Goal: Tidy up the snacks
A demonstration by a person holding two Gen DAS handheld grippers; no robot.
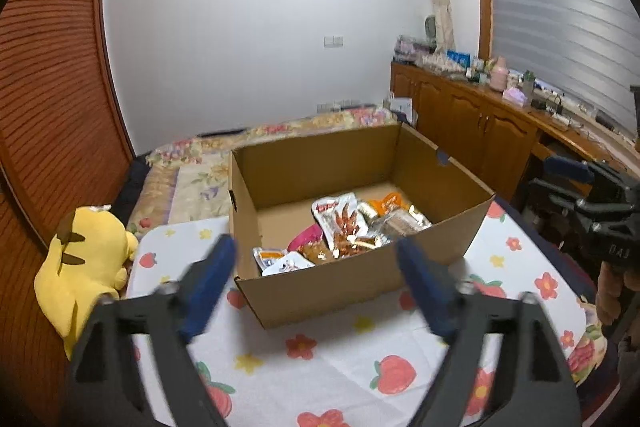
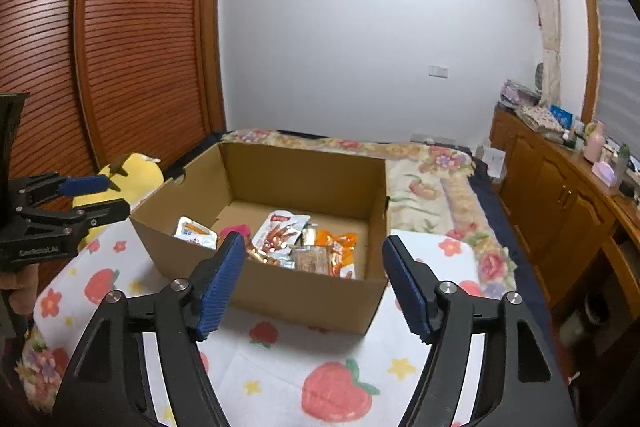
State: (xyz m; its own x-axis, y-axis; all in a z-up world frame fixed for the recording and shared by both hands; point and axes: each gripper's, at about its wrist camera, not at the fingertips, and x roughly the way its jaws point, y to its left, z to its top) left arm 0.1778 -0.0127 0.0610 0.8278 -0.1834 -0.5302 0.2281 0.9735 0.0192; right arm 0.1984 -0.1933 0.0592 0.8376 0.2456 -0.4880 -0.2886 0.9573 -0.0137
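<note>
Brown corrugated cardboard box [image 1: 360, 279], lid off, sits on a strawberry-print cloth [image 1: 320, 367] over the table. The snack packets [image 2: 288, 239] all lie inside it, heaped toward the near wall and the right half of the floor; no loose packet shows on the cloth. Left gripper [image 1: 316, 283]: jaws released and spread wide, nothing between the pads. Right gripper [image 2: 314, 279]: also released, empty. Both claws hang short of the box's near wall, tilted downward toward it, with the pile ahead and below. The box's long axis runs across both views. The right gripper looks slightly nearer the heap, though fisheye distortion makes that uncertain. Judgement: sorting looks nearly or wholly done; any further reach must clear the near wall first. A yellow plush toy [image 1: 80, 267] lies left of the table.
</note>
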